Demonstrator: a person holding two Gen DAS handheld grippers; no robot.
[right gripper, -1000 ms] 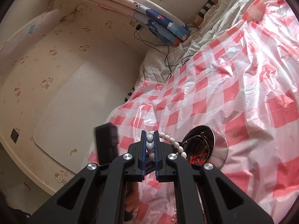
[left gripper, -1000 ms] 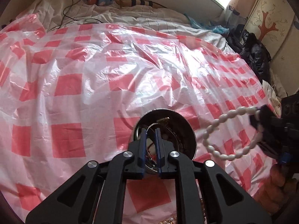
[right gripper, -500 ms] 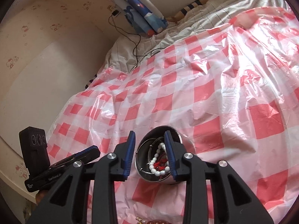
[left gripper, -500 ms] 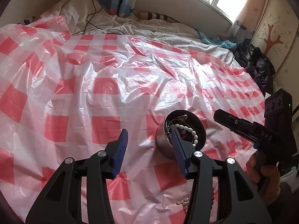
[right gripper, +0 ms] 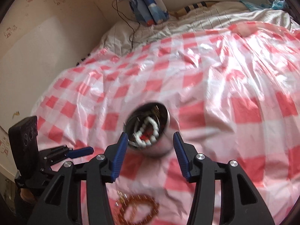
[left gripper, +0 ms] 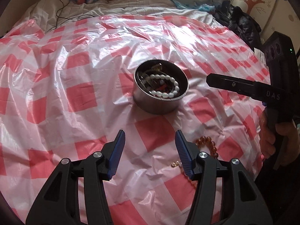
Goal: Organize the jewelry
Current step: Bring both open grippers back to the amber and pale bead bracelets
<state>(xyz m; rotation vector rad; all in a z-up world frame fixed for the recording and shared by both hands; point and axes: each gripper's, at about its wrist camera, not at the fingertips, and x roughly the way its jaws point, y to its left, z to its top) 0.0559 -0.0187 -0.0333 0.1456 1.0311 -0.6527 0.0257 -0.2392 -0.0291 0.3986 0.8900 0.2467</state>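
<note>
A round metal tin (left gripper: 159, 105) sits on the red-and-white checked plastic sheet (left gripper: 75, 86). A white bead bracelet (left gripper: 165, 86) lies inside it with other jewelry. The tin (right gripper: 161, 150) and the white bracelet (right gripper: 148, 131) also show in the right wrist view. An amber bead bracelet (left gripper: 208, 146) lies on the sheet near my left gripper's right finger; it shows blurred in the right wrist view (right gripper: 138, 210). My left gripper (left gripper: 150, 150) is open and empty, short of the tin. My right gripper (right gripper: 150, 151) is open and empty, just before the tin; from the left wrist view (left gripper: 234, 84) it shows right of the tin.
The sheet covers a bed with a white striped quilt (left gripper: 112, 5) at the far end. A black cable (left gripper: 61, 15) and a blue patterned cloth (right gripper: 148, 5) lie by the wall. Dark clothes (left gripper: 241, 24) are piled at the far right.
My right gripper let the white bracelet go into the tin, opened and drew back. My left gripper let go of the tin, opened wide and pulled back toward me.
</note>
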